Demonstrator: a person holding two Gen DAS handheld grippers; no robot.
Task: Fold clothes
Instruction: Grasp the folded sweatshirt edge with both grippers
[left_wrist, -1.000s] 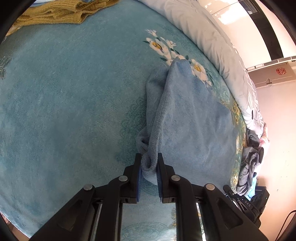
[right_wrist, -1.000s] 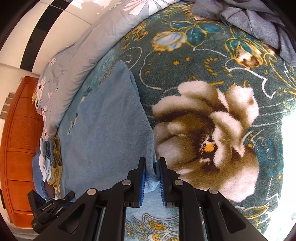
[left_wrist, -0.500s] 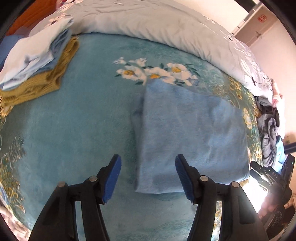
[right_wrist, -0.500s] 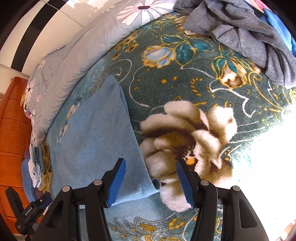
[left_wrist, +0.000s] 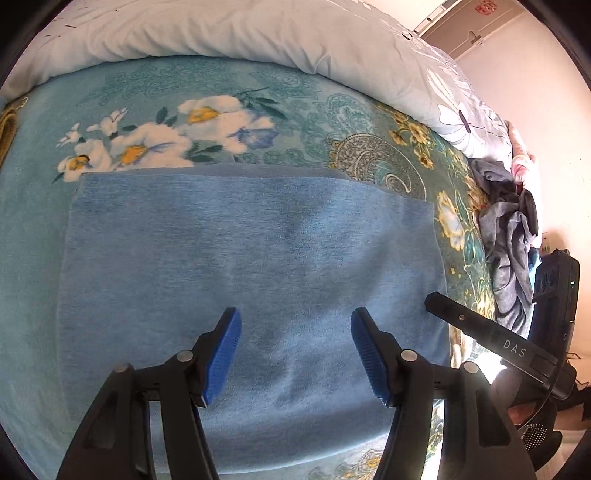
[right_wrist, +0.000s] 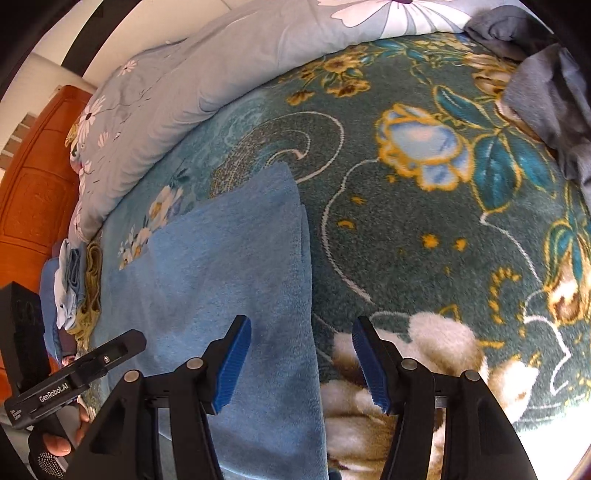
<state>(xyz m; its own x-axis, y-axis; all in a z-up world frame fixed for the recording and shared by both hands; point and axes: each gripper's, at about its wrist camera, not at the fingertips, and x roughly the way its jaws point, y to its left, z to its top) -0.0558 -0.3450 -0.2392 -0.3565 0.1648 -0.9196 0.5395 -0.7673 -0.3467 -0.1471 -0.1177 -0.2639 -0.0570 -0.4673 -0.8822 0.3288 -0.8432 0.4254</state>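
The bed (left_wrist: 44, 229) carries a floral blanket (right_wrist: 424, 229), bare right of the folded blue cloth (left_wrist: 251, 258), whose edges lie flat mid-bed. Grey clothes (left_wrist: 509, 236) crowd the far edge. Left hand-held gripper (left_wrist: 295, 350) and right hand-held gripper (right_wrist: 301, 360) hang parted, empty.

The right gripper (right_wrist: 301, 363) hangs open over the folded blue cloth's (right_wrist: 229, 266) right edge — nothing gripped.

White letters "DAS" are showing on the black bar of the right gripper (left_wrist: 491, 338); "GenRobot.AI" is showing in white on the black bar of the left gripper (right_wrist: 74, 373).
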